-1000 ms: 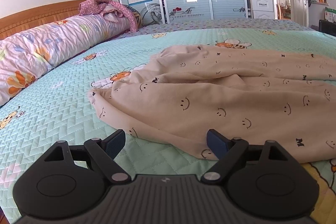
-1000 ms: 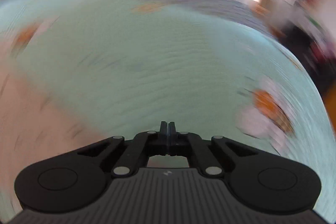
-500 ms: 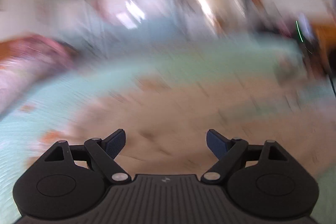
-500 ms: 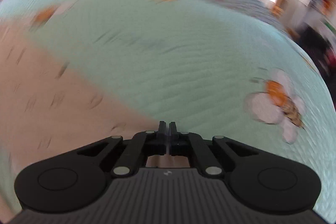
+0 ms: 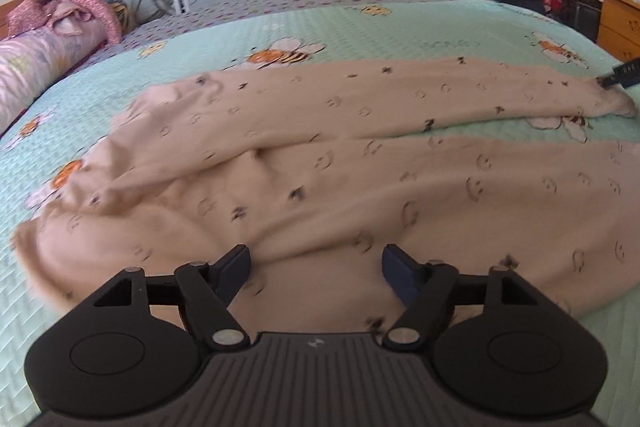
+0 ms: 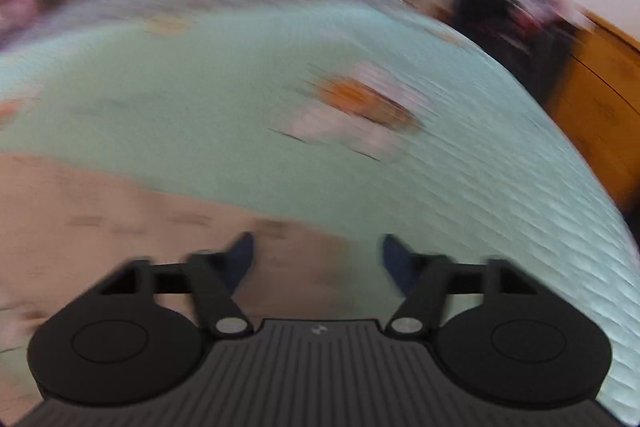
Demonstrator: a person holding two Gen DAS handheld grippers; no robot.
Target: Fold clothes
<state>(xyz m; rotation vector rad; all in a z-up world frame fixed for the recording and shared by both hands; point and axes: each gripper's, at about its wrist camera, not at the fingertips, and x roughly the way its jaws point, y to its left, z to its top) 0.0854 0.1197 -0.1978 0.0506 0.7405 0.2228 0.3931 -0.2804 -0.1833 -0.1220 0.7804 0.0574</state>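
Over the bed [image 5: 400, 27], right tool [image 6: 318, 253] now sprung wide, trousers [image 5: 360, 179] released; left tool [image 5: 316, 267] still agape above them.

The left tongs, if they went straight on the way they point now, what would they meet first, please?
Most likely the beige smiley-print trousers: the left tongs stand open right above the rumpled waist end, with cloth filling the gap between the tips. Depth is hard to judge, so they may already be nearly touching it.
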